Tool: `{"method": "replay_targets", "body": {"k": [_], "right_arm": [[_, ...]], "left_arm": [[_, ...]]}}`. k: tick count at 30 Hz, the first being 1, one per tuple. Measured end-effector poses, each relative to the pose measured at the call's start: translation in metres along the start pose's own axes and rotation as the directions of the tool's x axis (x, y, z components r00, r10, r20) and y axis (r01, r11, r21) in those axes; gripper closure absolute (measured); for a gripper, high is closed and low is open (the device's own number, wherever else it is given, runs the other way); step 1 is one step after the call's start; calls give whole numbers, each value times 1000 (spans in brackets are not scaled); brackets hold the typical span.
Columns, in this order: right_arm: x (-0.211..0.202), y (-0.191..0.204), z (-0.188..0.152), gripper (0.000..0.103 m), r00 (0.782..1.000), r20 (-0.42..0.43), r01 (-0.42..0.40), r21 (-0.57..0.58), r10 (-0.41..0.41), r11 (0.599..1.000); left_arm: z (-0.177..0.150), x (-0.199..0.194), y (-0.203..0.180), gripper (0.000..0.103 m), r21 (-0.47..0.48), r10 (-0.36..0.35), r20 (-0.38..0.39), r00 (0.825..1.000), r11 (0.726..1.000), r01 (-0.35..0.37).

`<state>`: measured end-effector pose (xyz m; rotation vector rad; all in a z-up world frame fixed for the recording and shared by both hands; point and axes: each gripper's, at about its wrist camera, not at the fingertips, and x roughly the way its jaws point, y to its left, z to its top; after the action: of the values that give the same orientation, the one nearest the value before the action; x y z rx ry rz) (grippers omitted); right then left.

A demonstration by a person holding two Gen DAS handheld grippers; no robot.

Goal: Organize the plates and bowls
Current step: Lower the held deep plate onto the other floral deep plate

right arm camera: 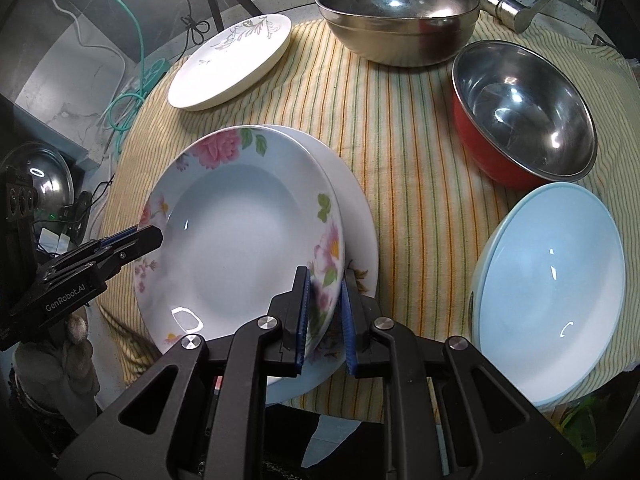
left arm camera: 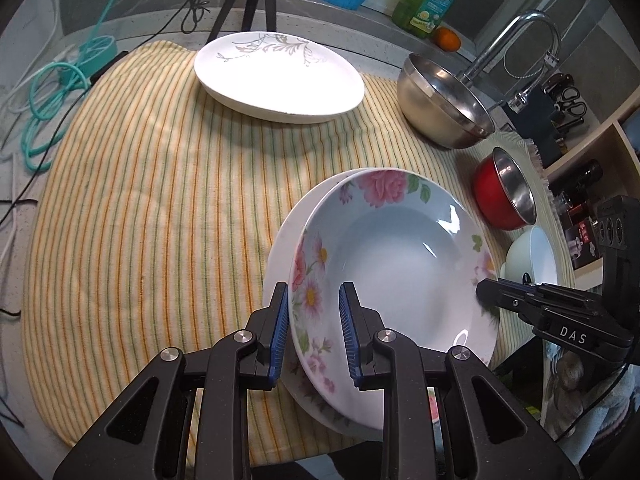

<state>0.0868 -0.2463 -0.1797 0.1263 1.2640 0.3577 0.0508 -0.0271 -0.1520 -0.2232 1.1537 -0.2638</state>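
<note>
Item 1: floral plate (left arm camera: 400,264), one; deep, glazed ceramic, round, pale blue well with pink roses and green leaves on the rim. It is tilted, near the front edge of the striped cloth (left arm camera: 140,200), lying against a second plate.
Item 2: plain white plate (right arm camera: 356,200), one; ceramic, directly under and behind the floral plate, touching it.
Tools: two black two-finger grippers with ribbed blue pads. The left gripper (left arm camera: 314,300) pinches the floral plate's rim on one side; the right gripper (right arm camera: 326,288) pinches the rim on the opposite side, pads pressed on the flower print.
Item 3: white oval plate (left arm camera: 280,76), one; grey leaf-scroll motif, towards the cloth's far edge, well apart from the stack.
Item 4: large steel bowl (right arm camera: 400,12), one; bare polished metal, at the far right corner.
Item 5: red bowl (right arm camera: 524,112), one; steel-lined, red outside, near the right edge.
Item 6: pale blue bowl (right arm camera: 552,264), one; smooth, white inside, at the front right corner.
Support: one woven cloth, yellow with orange and green stripes, fringed at the right edge.
</note>
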Motion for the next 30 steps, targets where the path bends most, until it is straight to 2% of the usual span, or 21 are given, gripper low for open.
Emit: {"method": "replay_targets", "body": {"k": [14,30], "right_arm": [[1,13,1,84,996,1,89,-81,-89,993],[2,30,-3,76,983,-1,180,-181,-183,967]], "left_arm": [[1,4,-14,80,84,90,-3,996,992,-89],[3,7,-21,80,121,131,-23,991,984,-127]]}}
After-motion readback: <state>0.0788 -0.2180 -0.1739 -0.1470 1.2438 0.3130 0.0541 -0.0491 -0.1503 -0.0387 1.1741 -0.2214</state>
